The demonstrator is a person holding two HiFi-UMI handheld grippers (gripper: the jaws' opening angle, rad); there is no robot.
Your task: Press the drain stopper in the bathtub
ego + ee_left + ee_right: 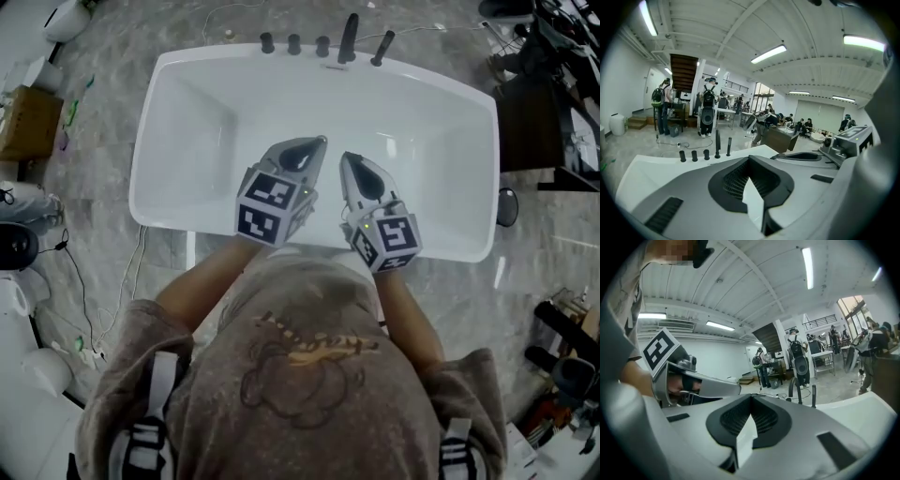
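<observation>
A white bathtub [187, 66] fills the middle of the head view, with black tap knobs [293, 43] and a black spout [349, 37] on its far rim. I hold both grippers side by side over the tub's near half, pointing toward the taps. My left gripper [319, 142] and my right gripper [345, 159] both have their jaws together, with nothing between them. The left gripper [750, 159] looks level across the far rim at the knobs [694, 155]. The right gripper [751, 397] sees the left one's marker cube [658, 350]. No drain stopper shows in any view.
A cardboard box [28, 122] and cables [84, 291] lie on the marble floor left of the tub. Dark furniture [544, 103] stands at the right. Beyond the tub, several people [708, 110] stand in a large hall.
</observation>
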